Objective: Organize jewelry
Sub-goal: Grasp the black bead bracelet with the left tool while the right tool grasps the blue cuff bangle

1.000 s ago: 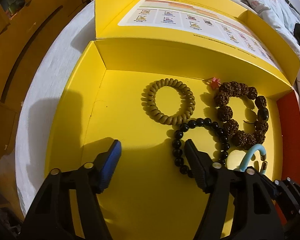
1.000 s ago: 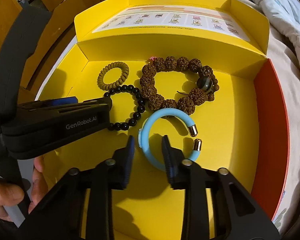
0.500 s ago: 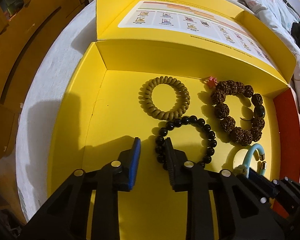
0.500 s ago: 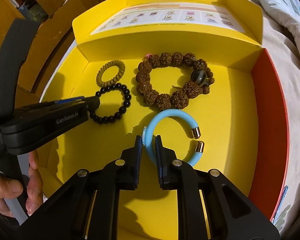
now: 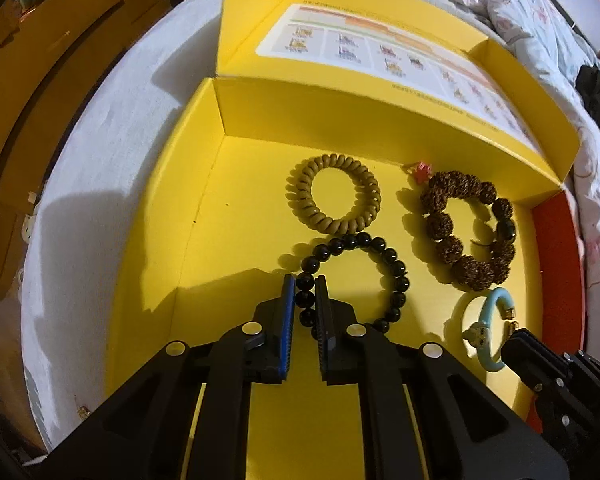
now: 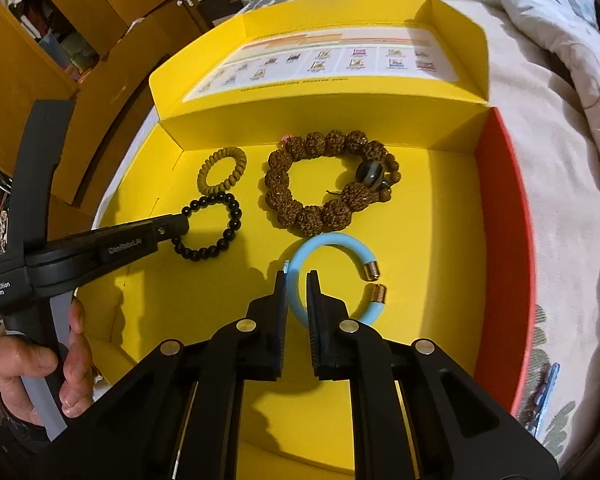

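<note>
While both grippers point steeply down into the open yellow box (image 5: 172, 240), each is closed on one piece of jewelry. Item one: black bead bracelet (image 5: 384, 256), lying on the box floor near the centre of the left wrist view; the left gripper (image 5: 305, 284) has its pads clamped on the beads at the bracelet's 9 o'clock side, jaws narrow. Item two: light blue open bangle (image 6: 332, 242) with two gold end caps, at the centre of the right wrist view; the right gripper (image 6: 297, 280) pinches its band at the 9 o'clock side, jaws narrow, the gap between the caps facing 3 o'clock. Whether either piece is lifted off the floor cannot be told from these views. Item three: tan spiral hair tie (image 5: 334, 194), at 12 o'clock from the black bead bracelet and touching or nearly touching it. Item four: brown rough-seed bracelet (image 6: 328, 182) with one dark banded bead, at 12 o'clock from the bangle, just beside it. Item five: small pink-red piece (image 5: 421, 169) at the bracelet's 11 o'clock, against the back wall. Box lid (image 6: 320, 60) folded back at 12 o'clock, printed chart inside. A hand (image 6: 40, 364) grips the left gripper's handle at 8 o'clock in the right wrist view.
</note>
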The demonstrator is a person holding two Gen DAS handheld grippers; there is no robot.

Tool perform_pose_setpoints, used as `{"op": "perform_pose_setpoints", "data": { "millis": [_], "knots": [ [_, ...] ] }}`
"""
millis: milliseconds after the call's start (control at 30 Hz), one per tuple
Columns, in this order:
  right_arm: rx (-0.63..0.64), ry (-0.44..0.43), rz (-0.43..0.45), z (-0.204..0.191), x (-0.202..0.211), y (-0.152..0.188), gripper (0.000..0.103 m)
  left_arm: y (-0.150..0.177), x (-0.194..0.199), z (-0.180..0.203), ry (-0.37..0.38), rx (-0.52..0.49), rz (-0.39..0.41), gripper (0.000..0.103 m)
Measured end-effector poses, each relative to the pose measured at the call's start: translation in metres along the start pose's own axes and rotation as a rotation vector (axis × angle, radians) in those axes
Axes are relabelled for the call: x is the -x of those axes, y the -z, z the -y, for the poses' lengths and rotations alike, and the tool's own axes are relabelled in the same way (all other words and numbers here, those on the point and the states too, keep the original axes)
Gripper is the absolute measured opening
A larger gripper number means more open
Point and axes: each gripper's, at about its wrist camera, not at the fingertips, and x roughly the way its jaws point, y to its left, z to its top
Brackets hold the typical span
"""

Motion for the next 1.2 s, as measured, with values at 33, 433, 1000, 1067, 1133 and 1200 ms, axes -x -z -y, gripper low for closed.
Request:
{"op": "perform_pose_setpoints", "data": {
  "millis": [33, 433, 1000, 1067, 1133, 1200],
  "knots": [
    [-0.005, -0.005, 0.007, 0.002, 0.003, 0.000, 0.010, 0.000, 0.004, -0.002, 0.008, 0.006, 0.006, 0.010],
    [0.045, -0.006, -0.003, -0.012, -0.002, 0.002, 0.018, 0.007, 0.032, -0.007, 0.048, 0.009, 0.059, 0.010],
    [0.108, 0.102, -0.020, -0.023, -0.026, -0.006, 0.020, 0.005, 0.028, -0.007, 0.043, 0.007, 0.045, 0.010],
    [0.114, 0.111, -0.031, -0.024, -0.031, -0.006, 0.020, 0.005, 0.028, -0.006, 0.043, 0.005, 0.044, 0.010],
    [0.122, 0.120, -0.039, -0.028, -0.035, -0.005, 0.020, 0.005, 0.028, -0.006, 0.043, 0.002, 0.044, 0.010],
    [0.128, 0.134, -0.047, -0.030, -0.038, -0.005, 0.020, 0.005, 0.028, -0.006, 0.043, 0.001, 0.045, 0.010]
  ]
}}
